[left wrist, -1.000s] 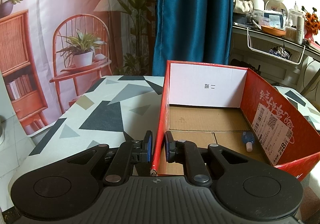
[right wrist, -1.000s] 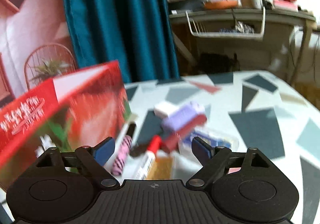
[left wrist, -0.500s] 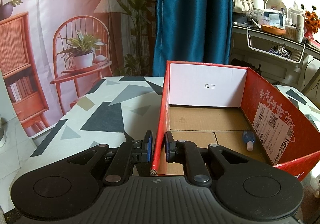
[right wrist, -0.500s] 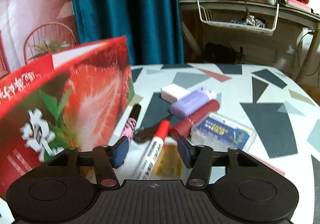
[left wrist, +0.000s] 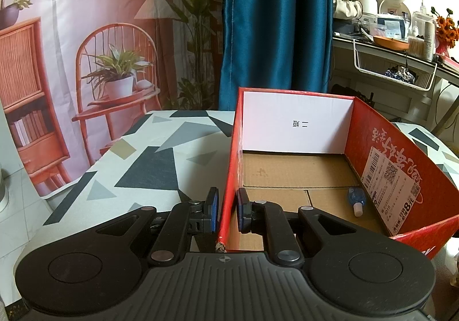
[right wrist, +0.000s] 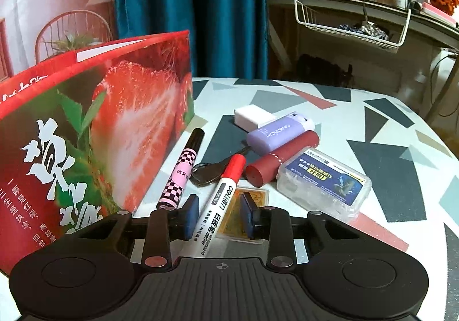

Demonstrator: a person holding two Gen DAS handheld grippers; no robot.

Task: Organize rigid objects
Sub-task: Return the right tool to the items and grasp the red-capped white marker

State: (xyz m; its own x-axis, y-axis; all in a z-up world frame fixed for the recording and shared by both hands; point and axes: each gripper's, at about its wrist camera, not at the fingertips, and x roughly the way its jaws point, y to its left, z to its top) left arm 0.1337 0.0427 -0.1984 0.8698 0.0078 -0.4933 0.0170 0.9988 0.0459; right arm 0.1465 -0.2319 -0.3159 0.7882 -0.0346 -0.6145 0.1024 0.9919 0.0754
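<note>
Judging by the box [left wrist: 289, 169], little was done: one small bottle [left wrist: 355, 200] lay inside. The left gripper [left wrist: 226, 210] clamped its wall. The right gripper [right wrist: 219, 213], closing, straddled the marker [right wrist: 221, 200] unpinched; other items lay beside the box.

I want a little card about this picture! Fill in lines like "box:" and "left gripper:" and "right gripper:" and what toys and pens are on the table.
box: red cardboard box, open top, strawberry print outside
inside box: one small blue bottle
left gripper: shut on the box's side wall
right gripper: jaws have just been closing around the red-capped whiteboard marker; gaps show beside the marker, not gripped yet
table: pink checkered pen, key, purple case, white block, dark red tube, clear plastic box
</note>
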